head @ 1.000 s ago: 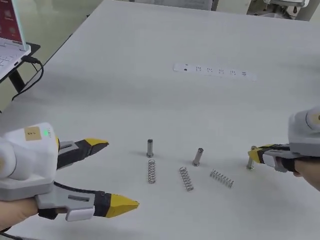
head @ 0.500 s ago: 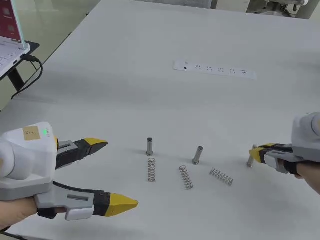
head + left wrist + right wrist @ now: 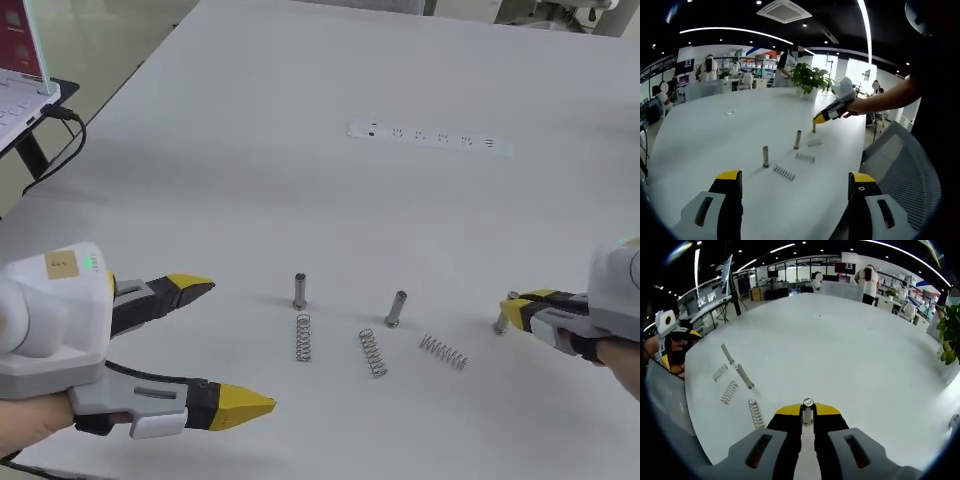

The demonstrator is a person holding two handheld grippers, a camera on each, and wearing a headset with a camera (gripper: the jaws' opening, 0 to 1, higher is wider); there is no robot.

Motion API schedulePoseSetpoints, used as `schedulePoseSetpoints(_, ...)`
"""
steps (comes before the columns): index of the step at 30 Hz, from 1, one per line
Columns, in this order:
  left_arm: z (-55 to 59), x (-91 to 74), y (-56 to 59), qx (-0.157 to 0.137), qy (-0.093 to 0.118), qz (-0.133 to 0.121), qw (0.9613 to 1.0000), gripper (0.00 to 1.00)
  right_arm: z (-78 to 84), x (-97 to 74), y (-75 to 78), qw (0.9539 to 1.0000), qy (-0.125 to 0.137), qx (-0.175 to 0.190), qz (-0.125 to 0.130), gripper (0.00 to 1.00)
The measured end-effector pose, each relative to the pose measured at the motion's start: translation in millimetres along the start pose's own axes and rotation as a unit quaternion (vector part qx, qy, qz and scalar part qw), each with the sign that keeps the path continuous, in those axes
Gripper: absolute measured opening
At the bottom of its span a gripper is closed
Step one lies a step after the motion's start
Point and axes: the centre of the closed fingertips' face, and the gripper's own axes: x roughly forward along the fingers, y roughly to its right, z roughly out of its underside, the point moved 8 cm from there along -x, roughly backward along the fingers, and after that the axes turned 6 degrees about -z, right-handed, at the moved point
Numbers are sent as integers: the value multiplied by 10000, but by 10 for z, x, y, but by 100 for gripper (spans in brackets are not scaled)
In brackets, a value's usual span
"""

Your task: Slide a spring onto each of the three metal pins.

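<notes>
Three springs lie on the white table: a left spring (image 3: 303, 337), a middle spring (image 3: 372, 354) and a right spring (image 3: 443, 353). Behind them a left pin (image 3: 299, 291) stands upright and a middle pin (image 3: 396, 309) leans a little. My right gripper (image 3: 514, 312) is shut on the third pin (image 3: 501, 323), whose head pokes out between the yellow tips (image 3: 807, 405). My left gripper (image 3: 232, 346) is wide open near the table's front left, holding nothing; its own view shows the pins (image 3: 765, 156) and springs (image 3: 783, 172) ahead of it.
A white power strip (image 3: 430, 141) lies flat farther back on the table. A laptop (image 3: 18, 85) and its black cable (image 3: 62, 150) sit off the table's left edge. A mesh chair (image 3: 900, 165) stands by the near edge. People stand far behind.
The right gripper has drifted a little to the right with its pin. The left gripper, the springs and the two free pins have stayed put.
</notes>
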Motion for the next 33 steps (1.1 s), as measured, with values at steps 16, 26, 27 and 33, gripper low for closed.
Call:
schedulePoseSetpoints(16, 0, 17, 15, -3, -2, 24, 10000, 84, 52, -40, -23, 9999, 82, -106, -17, 5)
schedulePoseSetpoints(26, -5, 2, 19, -4, 16, 11, 10000, 84, 35, -44, -32, 9998, 95, -121, -96, 13)
schedulePoseSetpoints(27, -7, 0, 20, -6, 19, 11, 10000, 84, 34, -46, -31, 9998, 97, -130, -91, 14)
schedulePoseSetpoints(33, -15, -10, 17, -16, 50, -10, 10000, 84, 38, -70, -31, 9998, 128, -126, -109, 18)
